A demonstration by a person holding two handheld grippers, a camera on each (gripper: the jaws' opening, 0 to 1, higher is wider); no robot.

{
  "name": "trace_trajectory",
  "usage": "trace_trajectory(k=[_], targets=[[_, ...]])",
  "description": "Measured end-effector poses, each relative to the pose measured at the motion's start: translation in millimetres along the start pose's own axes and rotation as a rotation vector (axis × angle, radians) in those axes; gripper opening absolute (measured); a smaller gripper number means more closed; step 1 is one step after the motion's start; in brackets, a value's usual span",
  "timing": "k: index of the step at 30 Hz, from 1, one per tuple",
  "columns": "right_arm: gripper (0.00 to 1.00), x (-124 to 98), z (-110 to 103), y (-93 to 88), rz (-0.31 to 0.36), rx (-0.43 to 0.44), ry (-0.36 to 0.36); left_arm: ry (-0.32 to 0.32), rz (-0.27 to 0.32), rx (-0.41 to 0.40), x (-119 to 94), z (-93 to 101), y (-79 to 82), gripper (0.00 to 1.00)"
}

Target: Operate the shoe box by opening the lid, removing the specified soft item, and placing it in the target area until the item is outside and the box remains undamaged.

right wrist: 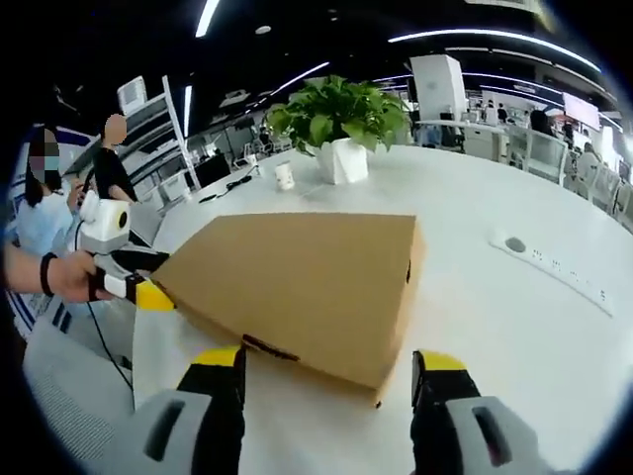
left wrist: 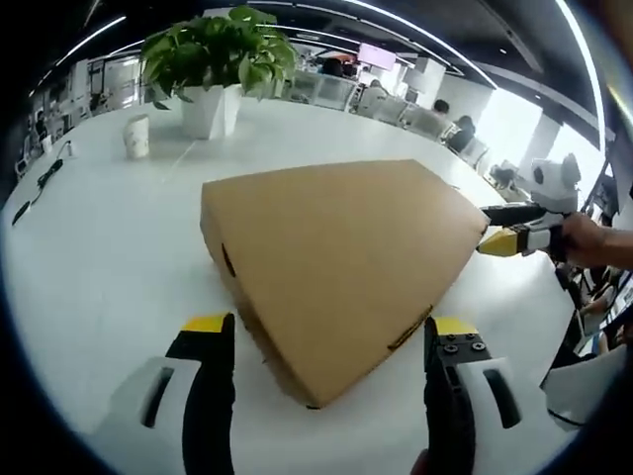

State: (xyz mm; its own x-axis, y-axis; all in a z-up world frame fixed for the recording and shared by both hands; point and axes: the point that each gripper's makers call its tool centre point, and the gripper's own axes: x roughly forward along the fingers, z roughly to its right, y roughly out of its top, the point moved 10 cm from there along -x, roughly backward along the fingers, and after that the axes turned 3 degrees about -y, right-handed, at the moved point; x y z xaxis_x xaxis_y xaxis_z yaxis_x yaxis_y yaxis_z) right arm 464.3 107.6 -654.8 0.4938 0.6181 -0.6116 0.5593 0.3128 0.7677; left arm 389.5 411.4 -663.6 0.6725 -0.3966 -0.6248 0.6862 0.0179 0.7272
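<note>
Looking along the left gripper (left wrist: 329,341), we see its fingers spread wide apart, gripping nothing, either side of the near corner of the shoe box (left wrist: 341,247), which lies flat on the white bench (left wrist: 99,257) with its lid down. At the box's far right corner the right gripper (left wrist: 504,228) shows, held by a hand (left wrist: 593,242), its yellow-tipped fingers just beside the cardboard edge. In the right gripper view, that gripper's own fingers (right wrist: 223,371) are likewise open and empty, flanking the near edge of the box (right wrist: 307,277); the left gripper (right wrist: 148,282) shows at the box's left corner, held by a hand (right wrist: 69,277). Beyond the box stand a potted plant (left wrist: 218,59) and a paper cup (left wrist: 136,136).
</note>
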Motion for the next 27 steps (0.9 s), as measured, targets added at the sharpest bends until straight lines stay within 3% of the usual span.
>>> trace_trajectory(k=[2,12,27], targets=[[0.6,-1.4,-4.9,1.6,0.007,-0.032,0.017,-0.011,-0.003,0.004,0.2,3.1,0.6,0.75],[0.58,3.2,-2.0,1.0,0.014,-0.042,-0.001,-0.005,-0.002,0.001,2.2,3.2,-0.5,0.74],[0.58,-9.9,-8.0,8.5,0.036,-0.05,-0.009,-0.016,0.032,-0.041,-6.6,5.6,3.2,0.75]])
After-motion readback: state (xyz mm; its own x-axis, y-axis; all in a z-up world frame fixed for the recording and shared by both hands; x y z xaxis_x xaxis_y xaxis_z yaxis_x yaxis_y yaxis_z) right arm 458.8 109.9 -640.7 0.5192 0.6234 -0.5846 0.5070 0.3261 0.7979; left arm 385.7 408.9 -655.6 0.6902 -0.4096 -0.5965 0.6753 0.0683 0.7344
